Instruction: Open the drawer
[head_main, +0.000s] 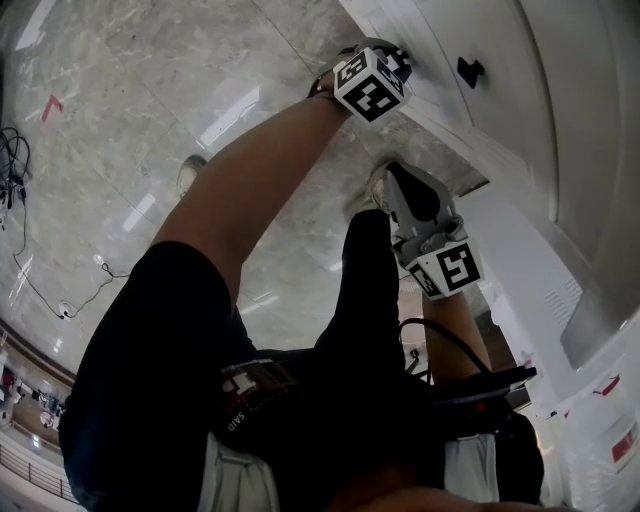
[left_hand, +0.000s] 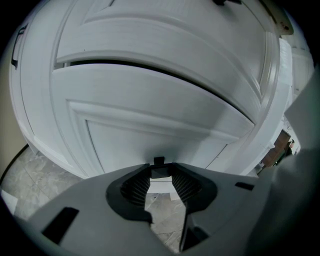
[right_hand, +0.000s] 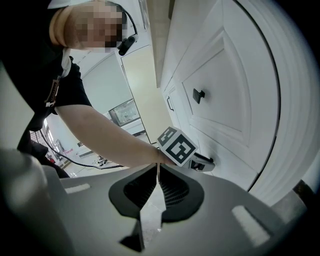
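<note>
A white cabinet (head_main: 520, 110) stood on a pale marbled floor (head_main: 150, 100), low down and directly ahead of the person. The drawer (left_hand: 150, 125) was the lower front of that cabinet: white, with a raised frame around a flat recessed panel and a dark gap running along its top edge. Whether it stood flush or slightly drawn out could not be determined. A second panelled front above it carried its own dark upper knob (right_hand: 198, 95). The person's bare left forearm (head_main: 260, 170) was stretched well forward and down to the drawer, the marker cube (head_main: 371, 87) facing up at the wrist. The right forearm was drawn back closer to the body. The left claw (left_hand: 160, 172) was angled down against the drawer front, its jaws partly apart and closed on the small dark knob (left_hand: 159, 161) at the centre of the panel, with the ribbed pads (left_hand: 137, 187) bearing on either side of it. The right claw (right_hand: 157, 167) was held short of the cabinet and off to the side, pointing towards the left claw. Its jaws were fully together with nothing between them, and it touched neither the drawer nor the cabinet.
</note>
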